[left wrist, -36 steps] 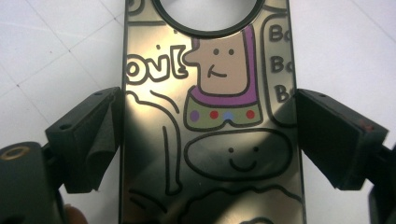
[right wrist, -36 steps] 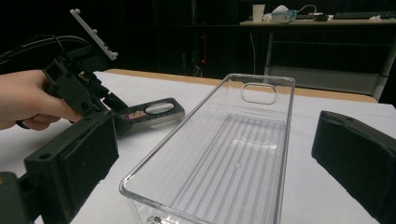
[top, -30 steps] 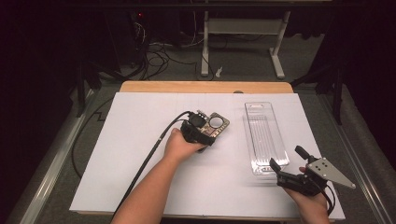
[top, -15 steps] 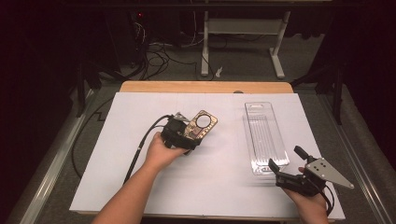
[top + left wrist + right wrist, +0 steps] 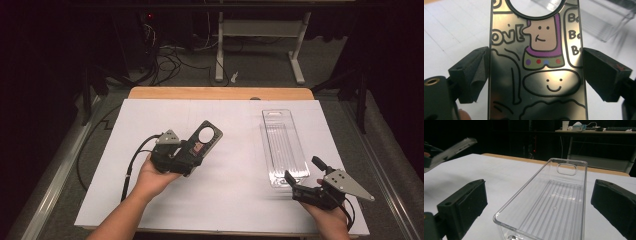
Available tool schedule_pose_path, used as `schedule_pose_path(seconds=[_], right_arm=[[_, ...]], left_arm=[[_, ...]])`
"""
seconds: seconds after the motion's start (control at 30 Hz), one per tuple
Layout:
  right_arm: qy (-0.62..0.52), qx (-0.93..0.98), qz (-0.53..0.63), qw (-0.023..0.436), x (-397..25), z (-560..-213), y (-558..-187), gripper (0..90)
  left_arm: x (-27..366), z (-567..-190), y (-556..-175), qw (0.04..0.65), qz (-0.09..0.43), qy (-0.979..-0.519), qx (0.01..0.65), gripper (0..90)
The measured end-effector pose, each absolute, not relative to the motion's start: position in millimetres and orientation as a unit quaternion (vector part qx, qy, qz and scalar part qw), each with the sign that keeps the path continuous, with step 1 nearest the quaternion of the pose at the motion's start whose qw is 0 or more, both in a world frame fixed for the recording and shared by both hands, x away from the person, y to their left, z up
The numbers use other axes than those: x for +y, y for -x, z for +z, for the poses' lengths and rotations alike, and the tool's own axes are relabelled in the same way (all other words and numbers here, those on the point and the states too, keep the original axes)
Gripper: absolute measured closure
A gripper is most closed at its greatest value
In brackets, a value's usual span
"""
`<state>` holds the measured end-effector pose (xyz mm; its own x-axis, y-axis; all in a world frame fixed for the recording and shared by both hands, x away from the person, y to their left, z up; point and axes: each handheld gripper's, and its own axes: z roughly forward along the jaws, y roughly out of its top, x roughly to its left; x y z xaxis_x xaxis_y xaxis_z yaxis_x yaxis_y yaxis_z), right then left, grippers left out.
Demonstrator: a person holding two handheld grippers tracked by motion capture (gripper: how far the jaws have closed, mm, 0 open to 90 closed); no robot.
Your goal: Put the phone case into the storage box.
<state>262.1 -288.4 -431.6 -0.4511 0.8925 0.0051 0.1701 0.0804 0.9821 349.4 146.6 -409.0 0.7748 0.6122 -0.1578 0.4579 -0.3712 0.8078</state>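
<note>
A shiny phone case [image 5: 536,82] printed with cartoon figures and a round camera hole is clamped by its long edges between my left gripper's [image 5: 536,72] jaws. In the high view that left gripper [image 5: 192,150] holds the phone case [image 5: 206,138] tilted above the left middle of the white table [image 5: 235,200]. A clear plastic bin [image 5: 284,145] lies lengthwise at the right, with nothing in it. My right gripper [image 5: 303,171] is open at the bin's near end. In the right gripper view, the right gripper [image 5: 539,202] has its jaws spread on either side of the bin [image 5: 549,202].
A wooden strip [image 5: 220,93] borders the table's far edge. Beyond it, on the dark floor, are a white desk frame [image 5: 255,45] and loose cables [image 5: 165,55]. The left gripper's cable [image 5: 131,167] trails off the table's left side.
My left gripper has carried the phone case leftward and nearer to the person, away from the bin. The right gripper has hardly moved.
</note>
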Motion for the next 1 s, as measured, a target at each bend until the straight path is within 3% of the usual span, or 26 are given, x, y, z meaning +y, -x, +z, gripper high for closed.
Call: schedule_pose_path(seconds=[0.43,1.0], right_arm=[[-0.404,0.656,0.545,0.330,-288,-433,-261,1.2],[-0.397,0.661,0.543,0.332,-281,-425,-264,1.7]], left_arm=[[164,-420,-320,0.490,0.092,-0.809,0.312,13.1],[173,-418,-309,0.518,0.088,-0.794,0.304,13.1]])
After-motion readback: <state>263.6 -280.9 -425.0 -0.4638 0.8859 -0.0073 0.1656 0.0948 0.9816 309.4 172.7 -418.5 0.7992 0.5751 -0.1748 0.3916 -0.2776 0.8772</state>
